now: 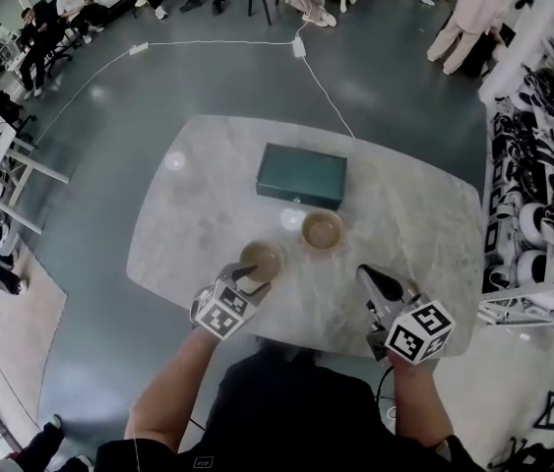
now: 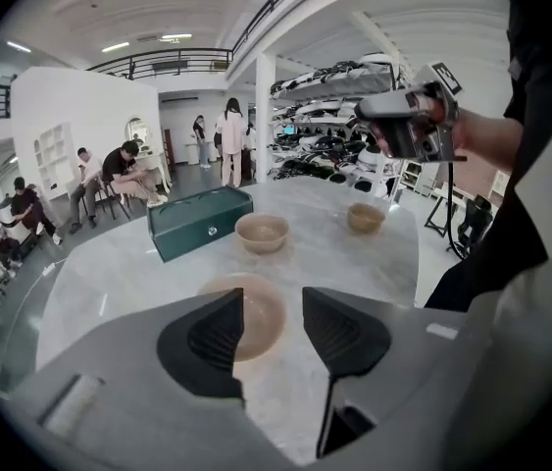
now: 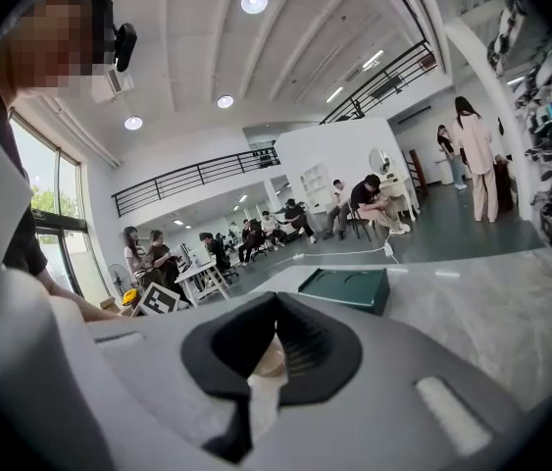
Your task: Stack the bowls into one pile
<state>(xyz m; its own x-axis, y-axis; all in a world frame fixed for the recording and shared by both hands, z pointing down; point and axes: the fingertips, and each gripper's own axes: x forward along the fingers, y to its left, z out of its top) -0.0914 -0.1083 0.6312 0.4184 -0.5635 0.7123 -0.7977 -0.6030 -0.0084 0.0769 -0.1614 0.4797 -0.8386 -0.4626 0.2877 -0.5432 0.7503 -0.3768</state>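
Head view: I see the near bowl (image 1: pixel 262 260) and the far bowl (image 1: pixel 322 230) upright, mouths up, on the marble table (image 1: pixel 198 214), with my left gripper (image 1: pixel 255 281) at the near one. Left gripper view: jaws wide apart, empty, framing that bowl. Right gripper view: right gripper (image 3: pixel 274 346) jaws together, gripping nothing.

On the table (image 1: pixel 183 229) the wide left part and the far right corner lie bare and free for a gripper to pass, while the green box (image 1: pixel 301 175) blocks the far middle. Just near of the box, with only a narrow strip between, stands the middle bowl (image 1: pixel 322 230). The left bowl (image 1: pixel 262 260) sits to its near left, with the left gripper (image 1: pixel 249 281) at its near rim, jaws apart. The right bowl (image 2: pixel 366 217) stands further right, by the right gripper (image 1: pixel 373 277) at the near right edge.
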